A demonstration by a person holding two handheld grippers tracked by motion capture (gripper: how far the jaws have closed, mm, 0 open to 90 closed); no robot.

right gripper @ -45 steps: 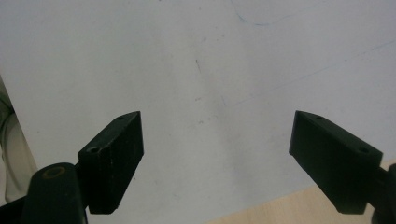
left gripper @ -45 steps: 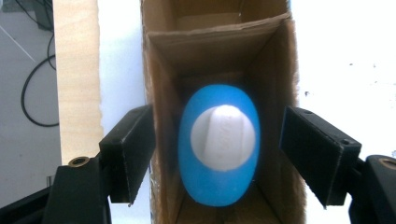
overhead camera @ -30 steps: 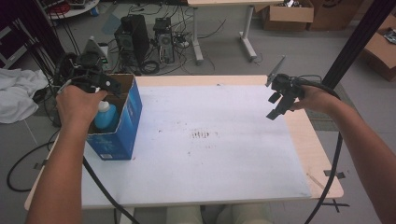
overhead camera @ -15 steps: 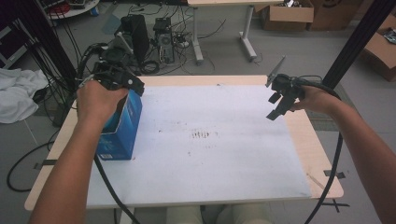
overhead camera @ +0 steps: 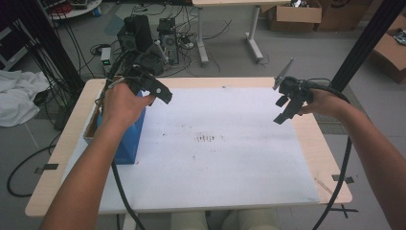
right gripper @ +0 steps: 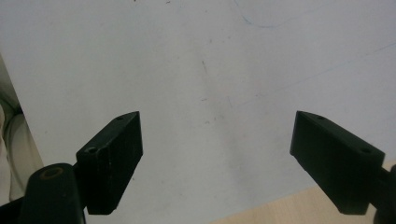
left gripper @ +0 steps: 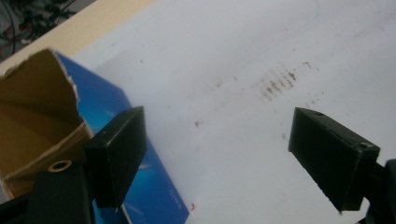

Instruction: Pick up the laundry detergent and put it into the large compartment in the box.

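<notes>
Both hand-held grippers released above the worktop (overhead camera: pixel 230 182).
The left hand-held gripper (overhead camera: pixel 158 88) had just been opening, nothing between its jaws; blue cardboard box (overhead camera: pixel 125 143) stood just below it. Right hand-held gripper (overhead camera: pixel 287 106) gaped, well apart.

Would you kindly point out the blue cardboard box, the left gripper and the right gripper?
Blue cardboard box (overhead camera: pixel 128 140), high view, on its blue side wall.
Left gripper (left gripper: pixel 217 156), left gripper view, midway between its open black jaws.
Right gripper (right gripper: pixel 217 156), right gripper view, midway between its open black jaws.
</notes>
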